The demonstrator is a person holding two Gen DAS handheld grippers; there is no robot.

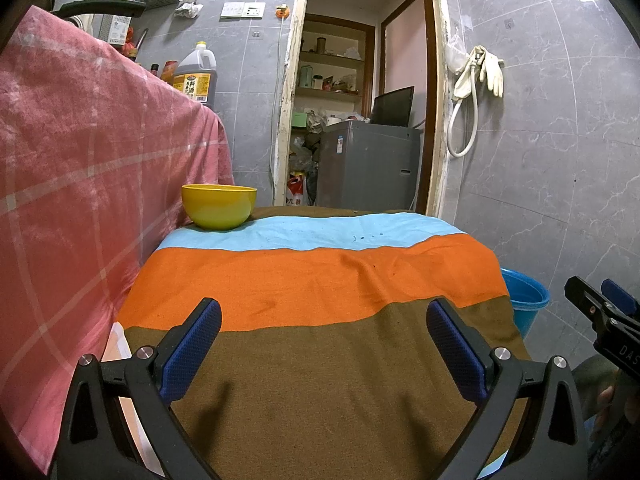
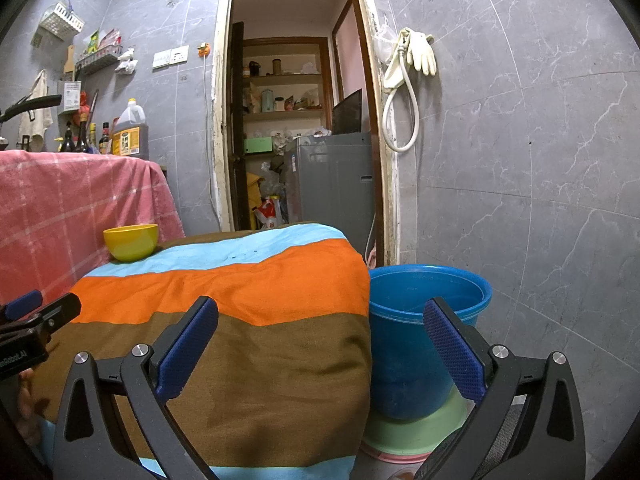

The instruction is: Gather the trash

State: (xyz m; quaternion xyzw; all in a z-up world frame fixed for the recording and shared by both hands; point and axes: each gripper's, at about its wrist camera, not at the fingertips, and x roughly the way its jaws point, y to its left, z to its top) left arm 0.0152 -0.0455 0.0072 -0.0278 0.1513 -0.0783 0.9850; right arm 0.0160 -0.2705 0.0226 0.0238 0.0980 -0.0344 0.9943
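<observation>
My left gripper (image 1: 323, 320) stands open over the brown band of a striped cloth (image 1: 320, 276) that covers a low table, with nothing between its fingers. My right gripper (image 2: 320, 320) is open too, hanging above the table's right edge and the blue bucket (image 2: 424, 332) beside it. A yellow bowl (image 1: 219, 206) sits on the light blue stripe at the far left corner; it also shows in the right wrist view as the yellow bowl (image 2: 131, 242). No loose trash shows on the cloth. The right gripper (image 1: 600, 312) appears at the left view's right edge.
A pink checked cloth (image 1: 80, 168) drapes a taller surface on the left, with a large oil jug (image 1: 194, 74) and bottles on top. The bucket stands in a green basin (image 2: 416, 436) on the floor. Beyond is a doorway with a grey appliance (image 1: 368, 164) and shelves.
</observation>
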